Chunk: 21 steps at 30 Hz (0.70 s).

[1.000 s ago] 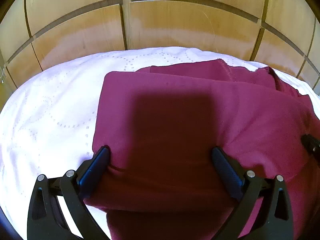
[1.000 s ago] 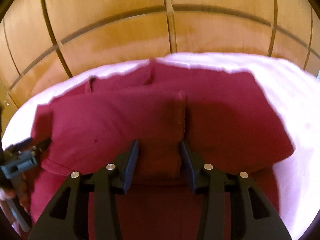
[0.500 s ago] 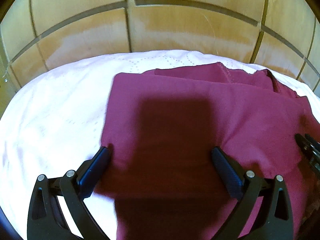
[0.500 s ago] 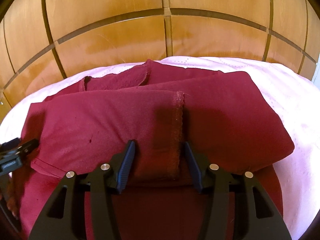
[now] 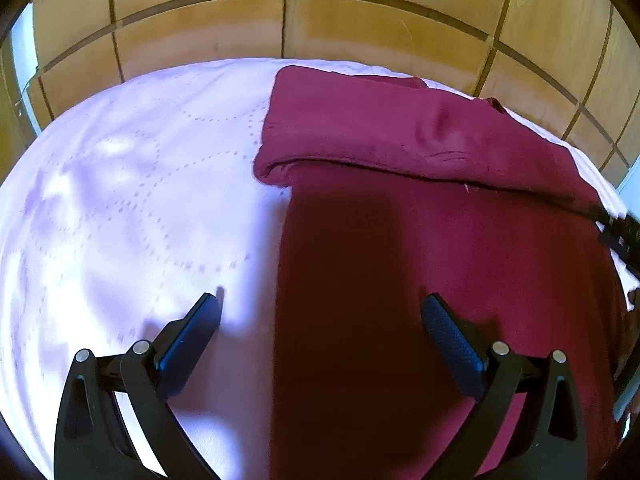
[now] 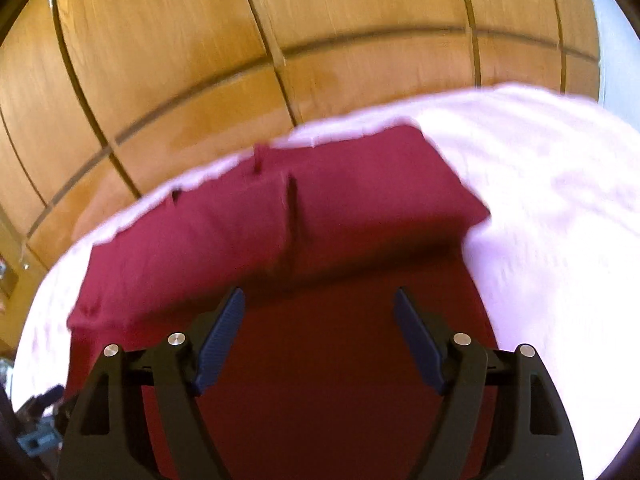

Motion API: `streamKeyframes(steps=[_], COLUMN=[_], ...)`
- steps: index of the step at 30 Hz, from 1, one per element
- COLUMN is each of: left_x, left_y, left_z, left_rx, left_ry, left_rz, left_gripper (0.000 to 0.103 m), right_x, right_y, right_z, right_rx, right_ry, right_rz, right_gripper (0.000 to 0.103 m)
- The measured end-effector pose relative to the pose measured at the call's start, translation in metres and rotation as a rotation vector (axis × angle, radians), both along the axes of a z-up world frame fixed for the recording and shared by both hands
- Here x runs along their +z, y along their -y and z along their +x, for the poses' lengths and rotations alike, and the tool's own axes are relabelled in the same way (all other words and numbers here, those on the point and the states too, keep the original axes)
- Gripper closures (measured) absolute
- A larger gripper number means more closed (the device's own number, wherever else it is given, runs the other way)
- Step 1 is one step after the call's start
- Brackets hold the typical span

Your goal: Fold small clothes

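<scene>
A dark red garment lies on a white quilted bed cover, its far part folded over toward me into a thick band. My left gripper is open and empty above the garment's left edge, one finger over the cover, one over the cloth. In the right wrist view the garment shows the same folded band with a seam. My right gripper is open and empty above the flat near part. The right wrist view is blurred by motion.
Wooden panelled wall stands right behind the bed. The white cover stretches to the right of the garment. The other gripper shows at the right edge of the left wrist view.
Both grippers have let go of the folded edge and pulled back and up. My right gripper has opened wide. The fold now lies on the garment's far half.
</scene>
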State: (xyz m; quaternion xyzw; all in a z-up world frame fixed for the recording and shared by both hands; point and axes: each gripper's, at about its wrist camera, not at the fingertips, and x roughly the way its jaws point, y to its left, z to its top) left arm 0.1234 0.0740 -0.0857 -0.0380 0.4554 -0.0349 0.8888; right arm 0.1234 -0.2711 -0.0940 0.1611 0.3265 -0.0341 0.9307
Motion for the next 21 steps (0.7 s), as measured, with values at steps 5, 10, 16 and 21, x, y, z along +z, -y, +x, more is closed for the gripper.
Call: streamKeyframes(steps=[5, 10, 16, 21], left_x=[0.001, 0.003, 0.007, 0.011], left_y=[0.001, -0.008, -0.026, -0.047], left_z=[-0.02, -0.042, -0.059, -0.07], left_rx=[-0.058, -0.124, -0.177, -0.193], left_ry=[-0.001, 0.037, 0.032, -0.013], left_rz=[0.018, -0.018, -0.116, -0.281], left_gripper=[0.002, 0.002, 0.002, 0.011], right_x=[-0.006, 0.002, -0.001, -0.012], right_y=[0.013, 0.031, 0.062, 0.081], right_z=[-0.029, -0.071, -0.105, -0.129], right_rx=[0.063, 0.129, 0.143, 0.17], right_ry=[-0.03, 0.006, -0.006, -0.033], right_rz=[0.056, 0.073, 0.1, 0.181], right_gripper=[0.027, 0.027, 0.032, 0.04])
